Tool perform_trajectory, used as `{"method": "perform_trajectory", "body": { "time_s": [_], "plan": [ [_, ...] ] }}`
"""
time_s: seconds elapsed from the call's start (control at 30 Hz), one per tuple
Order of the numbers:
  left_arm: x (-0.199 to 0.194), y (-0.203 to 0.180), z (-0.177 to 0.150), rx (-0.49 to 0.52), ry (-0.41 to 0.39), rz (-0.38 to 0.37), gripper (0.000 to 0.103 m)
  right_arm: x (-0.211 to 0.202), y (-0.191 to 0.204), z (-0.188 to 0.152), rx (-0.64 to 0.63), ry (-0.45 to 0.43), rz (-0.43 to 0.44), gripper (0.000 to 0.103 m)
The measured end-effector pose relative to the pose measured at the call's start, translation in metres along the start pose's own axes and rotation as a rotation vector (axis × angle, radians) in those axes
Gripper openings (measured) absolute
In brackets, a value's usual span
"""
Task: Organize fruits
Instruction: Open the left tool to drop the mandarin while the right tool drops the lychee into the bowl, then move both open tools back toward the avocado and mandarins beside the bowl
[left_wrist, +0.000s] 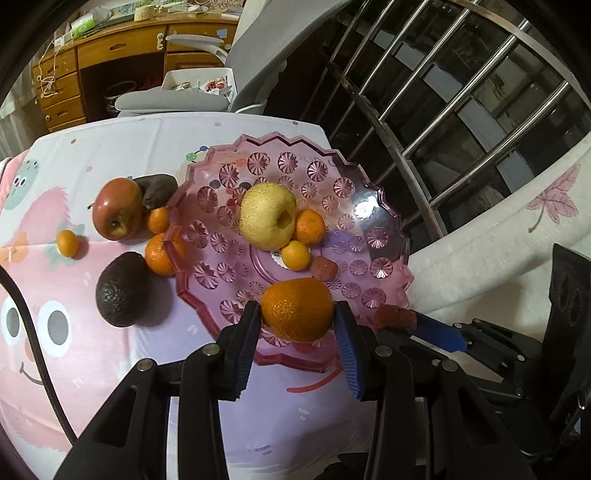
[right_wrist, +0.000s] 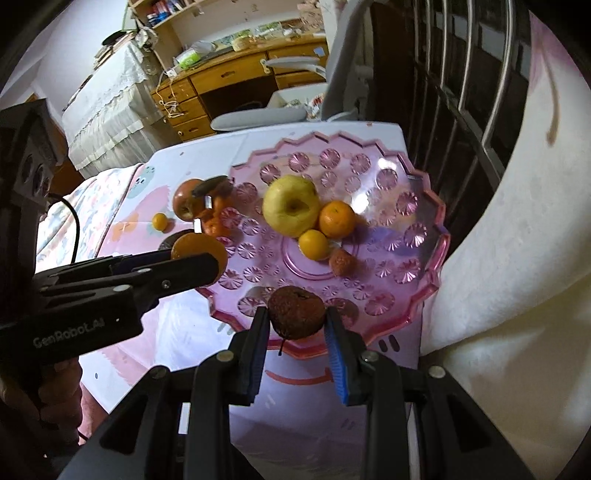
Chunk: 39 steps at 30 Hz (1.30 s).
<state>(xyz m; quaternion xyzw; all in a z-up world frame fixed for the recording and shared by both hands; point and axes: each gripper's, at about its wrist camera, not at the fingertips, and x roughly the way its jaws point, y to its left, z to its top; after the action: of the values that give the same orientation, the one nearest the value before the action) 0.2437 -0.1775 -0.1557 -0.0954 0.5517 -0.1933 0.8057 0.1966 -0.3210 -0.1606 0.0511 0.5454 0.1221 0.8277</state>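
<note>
A pink scalloped glass plate (left_wrist: 369, 206) (right_wrist: 424, 206) lies on the cartoon tablecloth. On it rest a yellow pear (left_wrist: 267, 214) (right_wrist: 290, 205), a mandarin (left_wrist: 310, 227) (right_wrist: 337, 219), a small orange fruit (left_wrist: 294, 254) (right_wrist: 314, 244) and a small reddish fruit (left_wrist: 324, 267) (right_wrist: 341, 261). My left gripper (left_wrist: 297, 314) (right_wrist: 199, 258) is shut on an orange (left_wrist: 297, 308) (right_wrist: 197, 245) above the plate's near rim. My right gripper (right_wrist: 295, 317) is shut on a dark brown wrinkled fruit (right_wrist: 295, 312) (left_wrist: 393, 318), also over the near rim.
Left of the plate lie a red apple (left_wrist: 116, 208), a dark avocado (left_wrist: 122, 290), a brown fruit (left_wrist: 159, 188), two mandarins (left_wrist: 159, 254) and a tiny orange fruit (left_wrist: 67, 243). A window grille (left_wrist: 461, 110) and a white curtain (right_wrist: 498, 295) stand to the right. A chair (left_wrist: 192, 92) is behind the table.
</note>
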Motion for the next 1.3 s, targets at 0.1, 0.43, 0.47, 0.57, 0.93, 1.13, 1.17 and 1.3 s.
{"method": "perform_trajectory", "body": {
  "time_s": [0.1, 0.43, 0.47, 0.57, 0.93, 1.13, 1.17, 1.3],
  "plan": [
    [0.004, -0.001, 0.002, -0.008, 0.003, -0.001, 0.039, 0.006, -0.007, 0.002, 0.022, 0.019, 0.009, 0.031],
    [-0.002, 0.002, 0.0, 0.0, -0.009, -0.02, 0.051, 0.019, -0.015, -0.003, 0.09, 0.092, 0.015, 0.038],
    [-0.004, 0.003, -0.001, -0.001, -0.01, -0.02, 0.053, 0.019, -0.015, -0.004, 0.1, 0.092, 0.016, 0.04],
    [-0.008, 0.009, -0.006, -0.008, -0.014, -0.021, 0.059, 0.019, -0.013, -0.007, 0.119, 0.095, 0.019, 0.041],
    [-0.03, 0.041, -0.042, 0.015, 0.024, -0.01, 0.065, 0.021, -0.003, -0.029, 0.286, 0.127, 0.066, 0.041],
    [-0.058, 0.078, -0.063, 0.05, 0.05, 0.008, 0.068, 0.024, 0.013, -0.046, 0.433, 0.126, 0.055, 0.041],
    [-0.064, 0.085, -0.066, 0.056, 0.054, 0.011, 0.069, 0.024, 0.018, -0.05, 0.463, 0.125, 0.056, 0.041],
    [-0.084, 0.115, -0.075, 0.073, 0.067, 0.021, 0.07, 0.029, 0.037, -0.062, 0.541, 0.124, 0.052, 0.041]
  ]
}}
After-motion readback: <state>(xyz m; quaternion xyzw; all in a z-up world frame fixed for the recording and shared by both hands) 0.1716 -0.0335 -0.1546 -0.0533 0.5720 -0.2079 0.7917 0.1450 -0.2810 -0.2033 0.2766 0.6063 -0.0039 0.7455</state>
